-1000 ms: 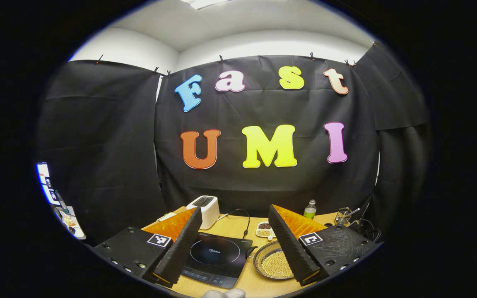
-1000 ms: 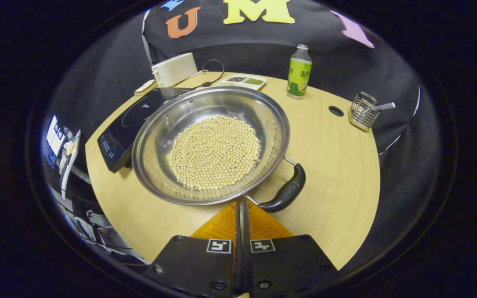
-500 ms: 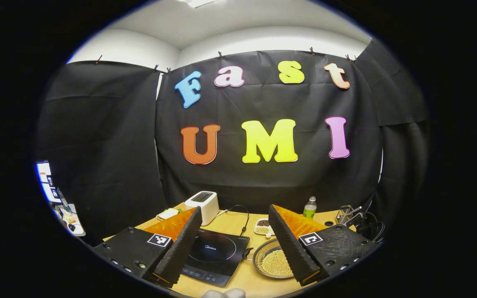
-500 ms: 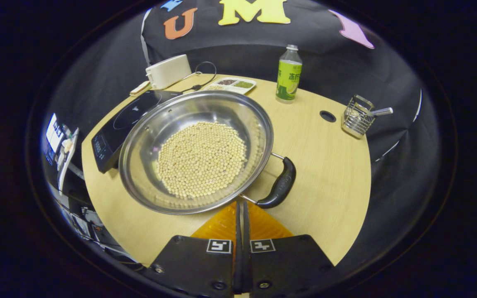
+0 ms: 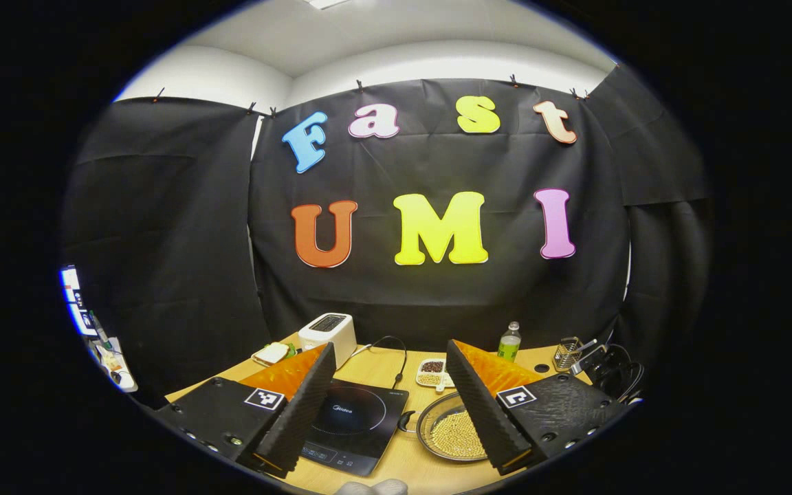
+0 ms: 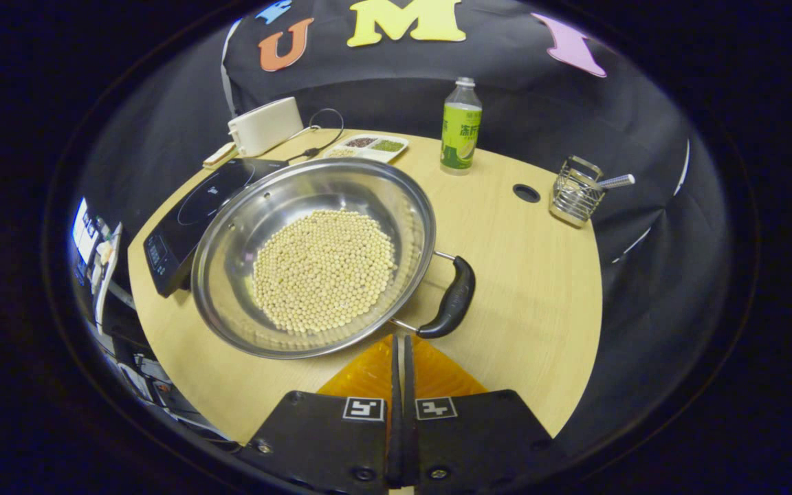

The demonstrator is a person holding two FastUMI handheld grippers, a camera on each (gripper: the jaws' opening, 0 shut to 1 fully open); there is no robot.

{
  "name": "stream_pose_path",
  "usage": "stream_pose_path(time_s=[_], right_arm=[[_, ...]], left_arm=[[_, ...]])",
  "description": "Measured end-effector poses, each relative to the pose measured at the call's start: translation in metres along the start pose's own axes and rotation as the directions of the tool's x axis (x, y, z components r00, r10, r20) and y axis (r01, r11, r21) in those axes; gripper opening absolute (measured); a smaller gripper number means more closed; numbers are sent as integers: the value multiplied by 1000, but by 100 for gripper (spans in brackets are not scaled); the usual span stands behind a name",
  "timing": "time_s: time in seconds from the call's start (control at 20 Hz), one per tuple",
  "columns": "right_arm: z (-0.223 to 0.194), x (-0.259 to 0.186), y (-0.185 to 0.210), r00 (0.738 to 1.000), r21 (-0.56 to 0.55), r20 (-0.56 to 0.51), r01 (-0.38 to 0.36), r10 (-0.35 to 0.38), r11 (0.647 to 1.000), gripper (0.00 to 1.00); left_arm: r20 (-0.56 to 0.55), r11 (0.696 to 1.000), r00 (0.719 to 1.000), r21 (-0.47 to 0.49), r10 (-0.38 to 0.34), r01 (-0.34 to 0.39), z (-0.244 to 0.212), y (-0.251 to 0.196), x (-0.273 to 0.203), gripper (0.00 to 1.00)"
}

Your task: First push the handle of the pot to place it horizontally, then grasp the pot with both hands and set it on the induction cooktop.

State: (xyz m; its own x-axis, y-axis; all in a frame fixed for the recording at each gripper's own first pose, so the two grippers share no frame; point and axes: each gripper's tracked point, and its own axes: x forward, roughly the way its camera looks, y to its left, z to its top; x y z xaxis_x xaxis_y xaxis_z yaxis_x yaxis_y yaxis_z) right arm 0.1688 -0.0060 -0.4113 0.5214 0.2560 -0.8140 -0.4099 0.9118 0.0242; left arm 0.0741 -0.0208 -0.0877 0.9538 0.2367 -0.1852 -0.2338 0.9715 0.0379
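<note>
Two steps make up this job, and judging by the layout the first, the handle push, is the one in hand: the wide, shallow stainless-steel pot holding a heap of pale round beans sits on the light wooden tabletop, not yet on the flat black induction cooktop that lies just beside the pot's far-left rim. The pot's black curved loop handle juts from the rim at the near right. The right gripper hovers just short of the pot's near rim, close to that handle, with its two fingers pressed together and nothing between them, touching nothing that can be made out. The next move likely calls for nudging the handle sideways with those closed fingertips until the pot squares up, gently enough to keep the beans from spilling. The left gripper is held higher and farther back from the pot, its fingers spread wide and empty, framing the cooktop and the pot's rim.
</note>
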Motion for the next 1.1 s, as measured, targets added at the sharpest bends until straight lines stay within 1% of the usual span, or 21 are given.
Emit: stream_pose_path(time_s=[0.15, 0.3, 0.35, 0.45, 0.55, 0.6, 0.65, 0.7, 0.8, 0.95, 1.05, 1.1], right_arm=[[-1, -17, -2, 999, 36, 41, 31, -33, 999, 4], [-2, -35, -5, 993, 78, 83, 77, -84, 994, 4], [-2, -41, -6, 990, 90, 100, 91, -100, 992, 1], [-3, -54, -4, 985, 117, 122, 107, -121, 987, 5], [-4, -63, 0, 980, 153, 148, 110, -133, 982, 20], [-5, -68, 0, 977, 173, 156, 119, -146, 978, 35], [-5, -71, 1, 974, 191, 163, 123, -155, 974, 46], [-5, -74, 4, 972, 209, 171, 121, -158, 970, 66], [-8, -77, 3, 967, 244, 177, 139, -185, 960, 78], [-7, -77, 4, 962, 287, 180, 150, -207, 946, 78], [-5, -74, 8, 963, 307, 178, 140, -201, 941, 79], [-1, -72, 12, 964, 320, 187, 120, -187, 940, 79]], left_arm=[[-3, 998, 998, -17, -66, 66, -4, -5, 3, 96], [-3, 994, 994, -21, -110, 110, -9, -3, 8, 96], [-11, 992, 993, -17, -122, 121, -15, -2, 10, 96], [-27, 989, 988, -19, -150, 149, -23, -1, 13, 96], [-37, 985, 984, -22, -174, 173, -32, -1, 14, 96], [-46, 983, 982, -20, -184, 184, -39, 2, 16, 96], [-66, 981, 978, -19, -196, 195, -49, 2, 18, 96], [-84, 978, 974, -18, -209, 209, -60, 1, 20, 96], [-111, 972, 966, -19, -234, 233, -77, 1, 23, 97], [-198, 965, 945, -31, -261, 260, -117, -1, 31, 97], [-246, 962, 931, -36, -270, 270, -140, -3, 40, 96], [-281, 962, 920, -42, -272, 271, -153, -5, 45, 96]])
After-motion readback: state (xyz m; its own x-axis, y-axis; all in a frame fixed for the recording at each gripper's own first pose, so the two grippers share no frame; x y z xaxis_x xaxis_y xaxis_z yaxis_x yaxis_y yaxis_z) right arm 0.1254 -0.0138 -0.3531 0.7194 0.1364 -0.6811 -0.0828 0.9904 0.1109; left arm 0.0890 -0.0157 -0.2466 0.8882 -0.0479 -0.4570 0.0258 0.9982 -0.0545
